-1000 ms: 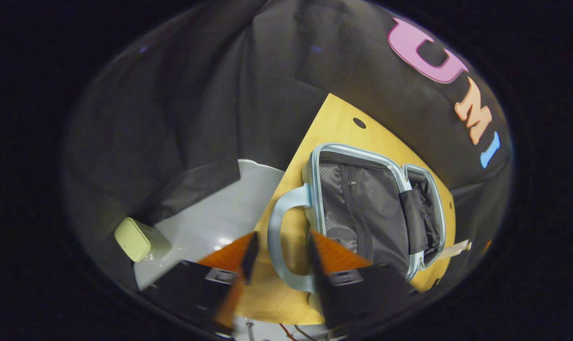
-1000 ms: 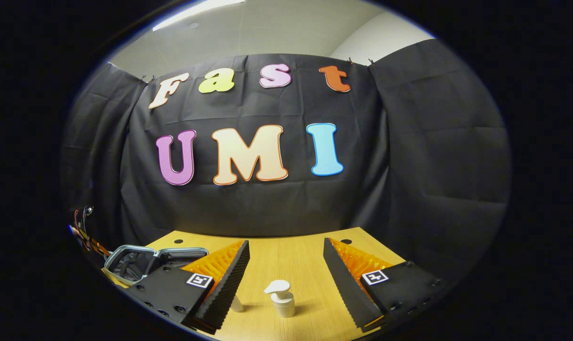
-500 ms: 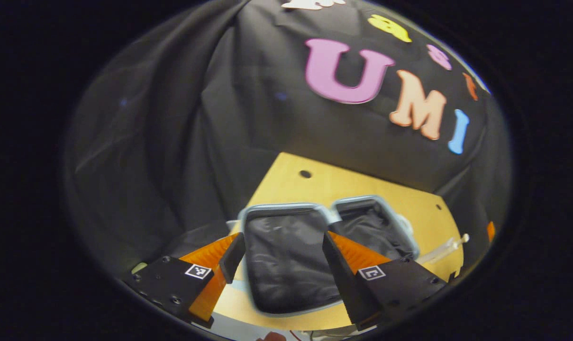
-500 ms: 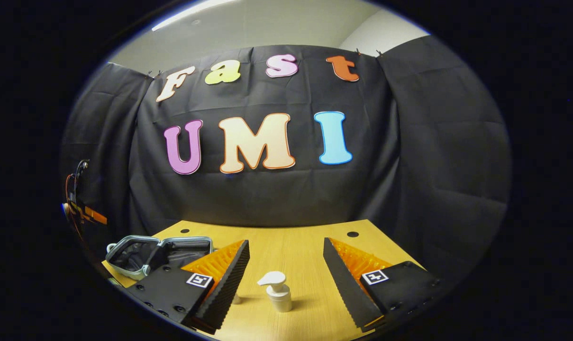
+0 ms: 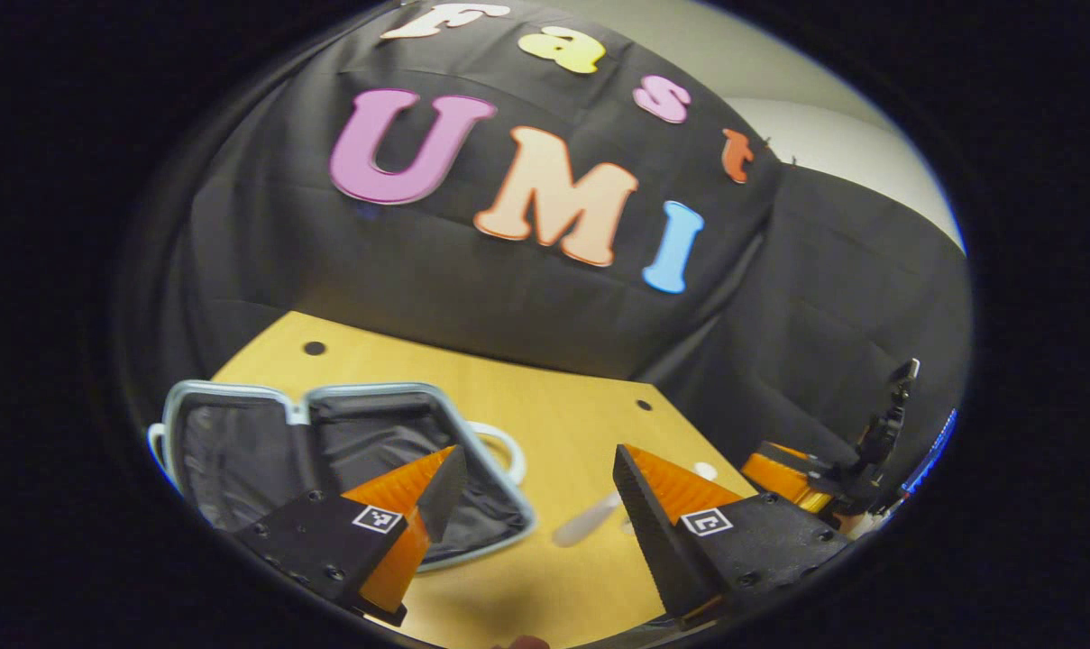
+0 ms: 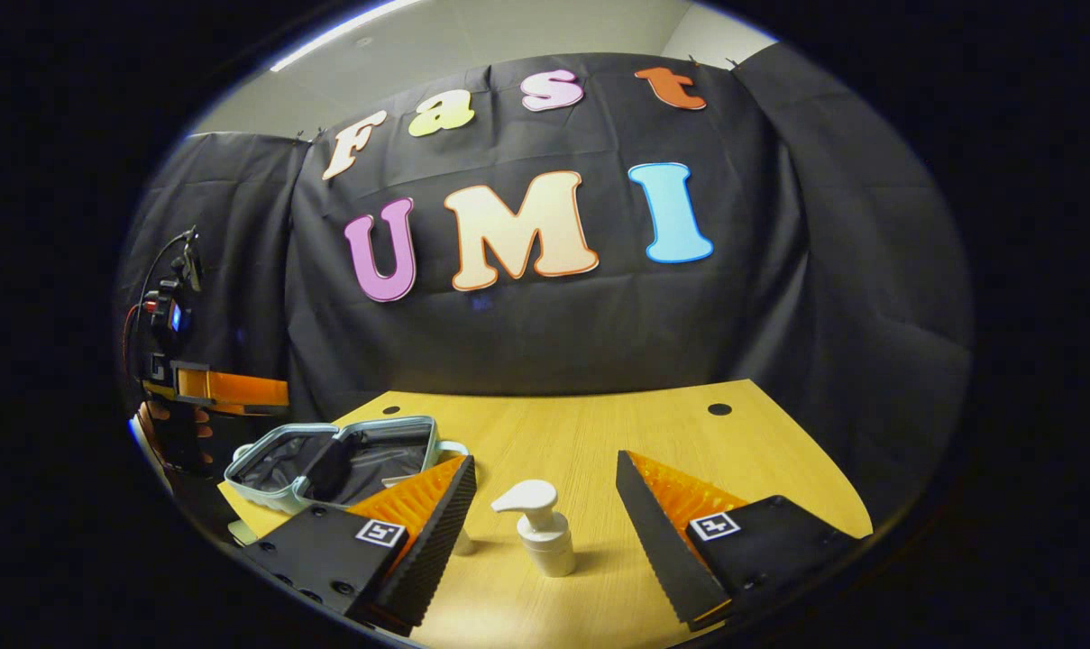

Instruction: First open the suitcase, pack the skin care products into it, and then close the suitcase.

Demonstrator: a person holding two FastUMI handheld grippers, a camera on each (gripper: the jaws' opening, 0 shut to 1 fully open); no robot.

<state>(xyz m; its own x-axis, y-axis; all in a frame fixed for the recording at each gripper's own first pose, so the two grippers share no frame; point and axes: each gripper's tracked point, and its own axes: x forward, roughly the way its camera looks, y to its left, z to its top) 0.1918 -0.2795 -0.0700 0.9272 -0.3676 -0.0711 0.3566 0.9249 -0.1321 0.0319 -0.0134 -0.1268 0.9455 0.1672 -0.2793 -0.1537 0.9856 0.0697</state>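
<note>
The suitcase point(image 5: 238, 442) lies open on the wooden table point(image 5: 554, 406), pale blue rim around dark lining, both halves flat. My left gripper point(image 5: 535, 469) hovers open above its right edge, nothing between the fingers. A whitish tube point(image 5: 585, 523) lies on the table just past the suitcase. In the right gripper view, a white pump bottle point(image 6: 540, 532) stands upright between the fingers of my open right gripper point(image 6: 545, 461), not touched. A small white item point(image 6: 462, 543) peeks out behind one finger. The suitcase point(image 6: 346, 455) sits at the left.
The left gripper point(image 6: 279, 394) hangs over the table's left end, held by a hand point(image 6: 170, 424). The right gripper point(image 5: 765, 464) shows near the table's right edge. Bare tabletop point(image 6: 689, 442) stretches behind the bottle to the black cloth wall.
The left gripper has swung up from looking down on the suitcase and turned right across the table. The right gripper has tilted down slightly, and the pump bottle looks nearer.
</note>
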